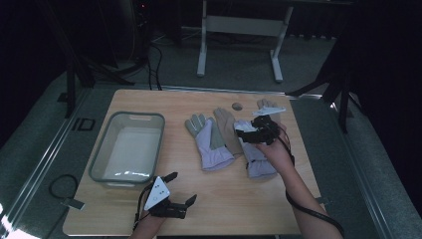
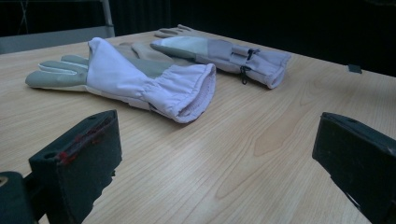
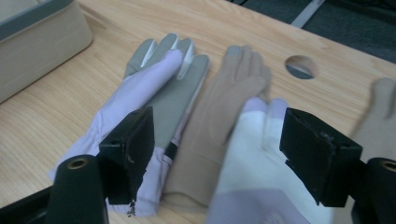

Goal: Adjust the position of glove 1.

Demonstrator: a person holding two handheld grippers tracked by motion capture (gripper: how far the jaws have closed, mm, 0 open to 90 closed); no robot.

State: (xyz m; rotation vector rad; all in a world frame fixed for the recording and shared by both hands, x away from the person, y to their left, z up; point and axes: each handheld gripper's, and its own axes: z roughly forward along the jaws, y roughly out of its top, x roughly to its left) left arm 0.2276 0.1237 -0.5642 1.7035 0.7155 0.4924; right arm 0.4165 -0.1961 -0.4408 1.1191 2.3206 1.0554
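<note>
Two lavender-and-grey work gloves lie on the wooden table, with tan gloves beside them. The left lavender glove (image 1: 211, 144) (image 3: 159, 93) (image 2: 140, 79) lies flat, fingers pointing away. A tan glove (image 1: 226, 127) (image 3: 224, 107) lies between it and the right lavender glove (image 1: 259, 162) (image 3: 261, 186) (image 2: 233, 56). My right gripper (image 1: 251, 132) (image 3: 224, 154) hovers open just above the right lavender glove, jaws wide on either side of it. My left gripper (image 1: 181, 188) (image 2: 217, 172) rests open near the front edge, pointing at the gloves' cuffs with nothing between its jaws.
A grey plastic bin (image 1: 128, 149) (image 3: 37, 32) stands at the table's left. A second tan glove (image 1: 266, 105) (image 3: 383, 102) lies at the far right, and a round hole (image 1: 237, 105) (image 3: 301, 66) sits near the back edge. Bare wood spans the front.
</note>
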